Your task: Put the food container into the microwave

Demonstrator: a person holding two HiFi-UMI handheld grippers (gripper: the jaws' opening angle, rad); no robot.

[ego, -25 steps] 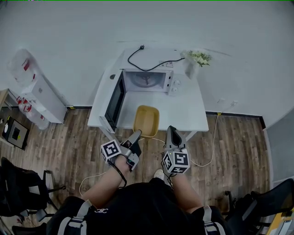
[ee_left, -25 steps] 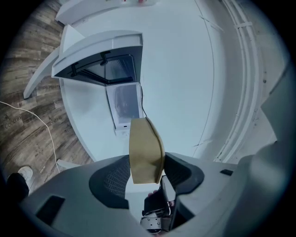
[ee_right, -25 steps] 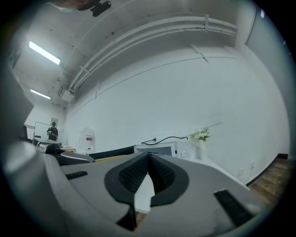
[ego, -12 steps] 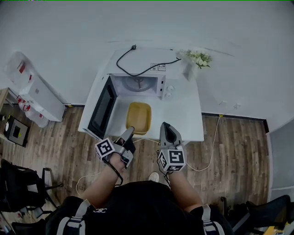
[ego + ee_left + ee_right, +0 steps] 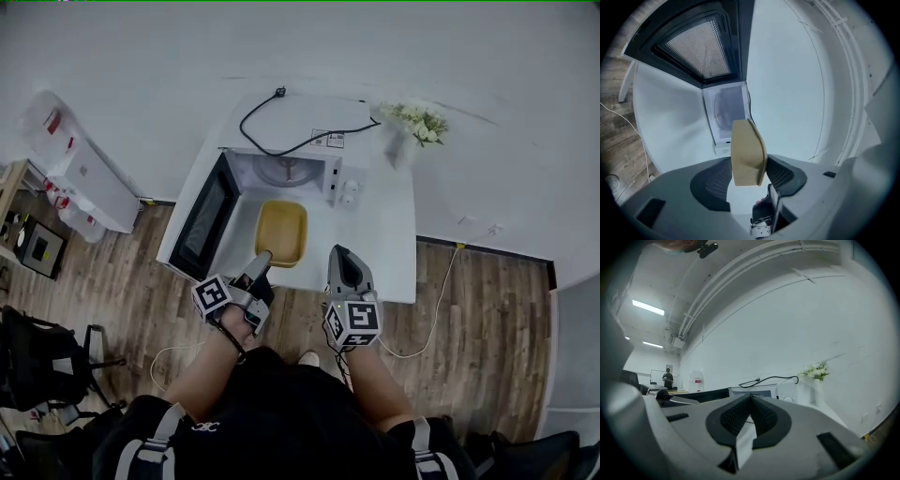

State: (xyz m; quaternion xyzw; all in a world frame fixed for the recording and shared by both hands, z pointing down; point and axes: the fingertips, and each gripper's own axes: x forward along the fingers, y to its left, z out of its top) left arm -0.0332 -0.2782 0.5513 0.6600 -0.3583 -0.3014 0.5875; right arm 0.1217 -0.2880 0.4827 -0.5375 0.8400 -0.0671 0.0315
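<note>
A: While left claw (image 5: 265,255) is clamped on container (image 5: 281,232) at its near rim, just before open microwave (image 5: 291,173), over surface (image 5: 375,246): risk?
B: One-sided rim hold; container may tilt, slip, or catch cavity lip or door (image 5: 199,225). Right claw (image 5: 339,259): closed, empty, no support.

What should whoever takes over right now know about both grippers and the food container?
Left gripper: shut on the yellow food container's near rim.
Right gripper: shut, empty, by the table edge.
Microwave: door open, cavity empty.
Done: container is in front of the opening.
Left: slide it inside, release, close the door.
</note>
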